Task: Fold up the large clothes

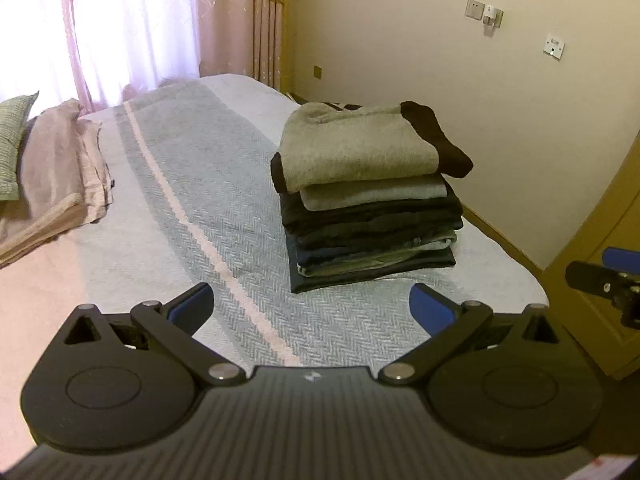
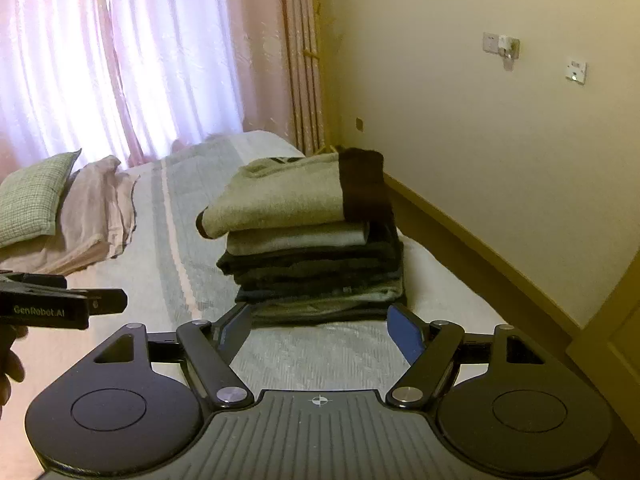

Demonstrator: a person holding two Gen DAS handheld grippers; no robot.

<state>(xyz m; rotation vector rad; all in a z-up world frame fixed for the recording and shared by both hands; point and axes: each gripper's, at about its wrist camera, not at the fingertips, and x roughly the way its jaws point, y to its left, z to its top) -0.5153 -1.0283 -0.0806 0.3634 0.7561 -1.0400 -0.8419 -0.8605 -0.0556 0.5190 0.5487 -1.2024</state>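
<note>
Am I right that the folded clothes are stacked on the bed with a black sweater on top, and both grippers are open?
Not quite: the top sweater is grey with black trim, as the left wrist view shows. The stack sits on the bed; both grippers are open.

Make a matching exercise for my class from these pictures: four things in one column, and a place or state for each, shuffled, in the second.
Things:
1. grey and black sweater
2. green pillow
3. left tongs
4. wall switch

Places or states:
A. open, holding nothing
B. on top of the stack of folded clothes
C. high on the cream wall
D. at the far left of the bed, near the curtain

Pairs: 1-B, 2-D, 3-A, 4-C
</note>
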